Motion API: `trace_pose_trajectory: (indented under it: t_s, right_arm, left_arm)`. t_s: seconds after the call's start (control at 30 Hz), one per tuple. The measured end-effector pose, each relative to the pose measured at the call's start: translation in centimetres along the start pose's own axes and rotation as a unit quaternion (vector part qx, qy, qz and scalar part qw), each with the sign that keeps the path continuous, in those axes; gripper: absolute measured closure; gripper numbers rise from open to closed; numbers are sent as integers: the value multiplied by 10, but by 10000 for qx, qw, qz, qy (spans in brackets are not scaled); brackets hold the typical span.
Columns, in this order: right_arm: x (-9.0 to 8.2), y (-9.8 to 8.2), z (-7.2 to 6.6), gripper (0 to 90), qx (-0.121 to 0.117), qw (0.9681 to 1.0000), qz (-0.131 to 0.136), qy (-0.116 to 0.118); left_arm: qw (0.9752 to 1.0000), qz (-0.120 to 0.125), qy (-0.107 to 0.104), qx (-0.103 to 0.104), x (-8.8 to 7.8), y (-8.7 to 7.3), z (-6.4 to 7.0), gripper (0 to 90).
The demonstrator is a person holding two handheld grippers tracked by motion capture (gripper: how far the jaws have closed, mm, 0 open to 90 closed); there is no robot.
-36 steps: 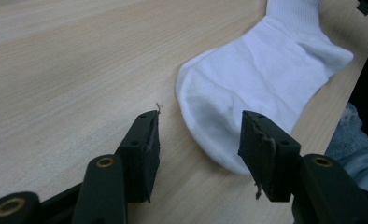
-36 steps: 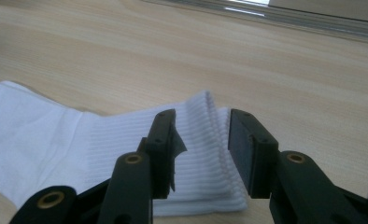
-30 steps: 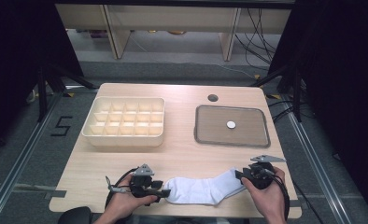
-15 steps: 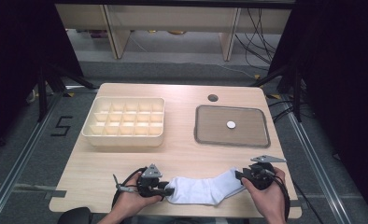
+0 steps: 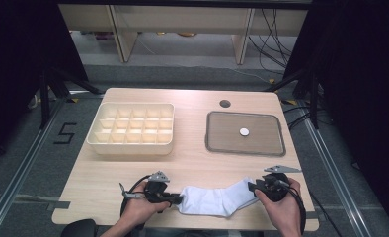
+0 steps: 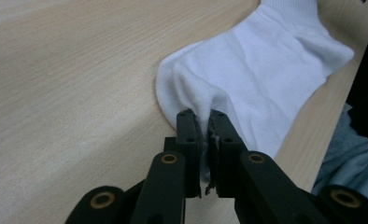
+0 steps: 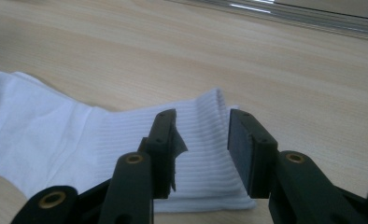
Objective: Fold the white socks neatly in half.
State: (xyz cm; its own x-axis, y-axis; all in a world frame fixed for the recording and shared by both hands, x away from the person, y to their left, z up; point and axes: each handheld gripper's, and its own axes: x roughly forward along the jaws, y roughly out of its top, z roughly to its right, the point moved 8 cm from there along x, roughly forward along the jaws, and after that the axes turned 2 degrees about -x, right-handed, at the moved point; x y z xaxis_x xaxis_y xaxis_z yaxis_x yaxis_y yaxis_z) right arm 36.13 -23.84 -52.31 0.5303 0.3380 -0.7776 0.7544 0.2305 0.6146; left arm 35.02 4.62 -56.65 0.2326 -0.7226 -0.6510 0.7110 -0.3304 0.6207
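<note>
The white sock (image 5: 213,199) lies flat along the table's (image 5: 192,163) near edge, below the compartment box (image 5: 132,135); the left gripper (image 6: 201,122) has just clamped its toe, anchoring it; the right gripper (image 7: 201,135), jaws apart and just closing, straddles the ribbed cuff, seemingly to stretch or fold.

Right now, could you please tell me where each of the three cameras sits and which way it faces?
High view: fixed above the near edge, looking forward and down on the table; both forearms enter from below.
Left gripper view: rides the left gripper, looking along its fingers, just closed and pinching the white sock.
Right gripper view: rides the right gripper, looking across the table; its fingers straddle the sock's ribbed cuff.
Shared: all three show the sock.
</note>
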Motion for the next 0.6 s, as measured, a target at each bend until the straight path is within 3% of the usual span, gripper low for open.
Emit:
trace_pose_trajectory:
  t_s: [0.03, 0.13, 0.17, 0.2, 0.27, 0.3, 0.33, 0.37, 0.47, 0.5, 0.53, 0.6]
  right_arm:
    - [1, 0, -2, 655, 84, 10000, -7, 31]
    - [1, -1, -8, 730, -17, 9997, -107, 200]
    - [3, -1, -6, 759, -127, 9998, -142, 105]
    - [3, -3, -9, 791, -16, 9995, -300, 91]
    - [3, -5, -16, 839, 15, 9988, -423, 233]
    - [5, -6, -21, 860, 19, 9981, -465, 404]
    - [7, -6, -23, 875, 28, 9981, -433, 426]
    - [8, -8, -24, 886, -49, 9974, -545, 468]
    - [17, -12, -28, 899, -176, 9960, -680, 558]
    - [19, -13, -28, 900, -293, 9956, -684, 573]
    - [23, -13, -30, 900, -260, 9961, -610, 579]
    - [24, -16, -32, 900, -254, 9947, -810, 580]
  left_arm:
    - [10000, 11, -31, -32, -1, 0, 0, 838]
    - [10000, -3, -66, -44, -4, 2, 1, 838]
    - [9998, 1, -191, -49, -5, 3, 3, 838]
    - [9999, 31, -144, -73, -6, 4, 3, 838]
    - [9996, 19, -283, -97, -9, 7, 6, 838]
    - [9996, 31, -275, -80, -10, 8, 6, 838]
    - [9997, 30, -235, -106, -11, 9, 6, 837]
    - [9992, 42, -376, -110, -12, 10, 7, 837]
    - [9992, 61, -373, -138, -17, 15, 9, 836]
    - [9987, 86, -478, -142, -18, 16, 9, 836]
    - [9984, 84, -535, -166, -20, 18, 10, 836]
    - [9983, 178, -522, -186, -21, 21, 11, 835]
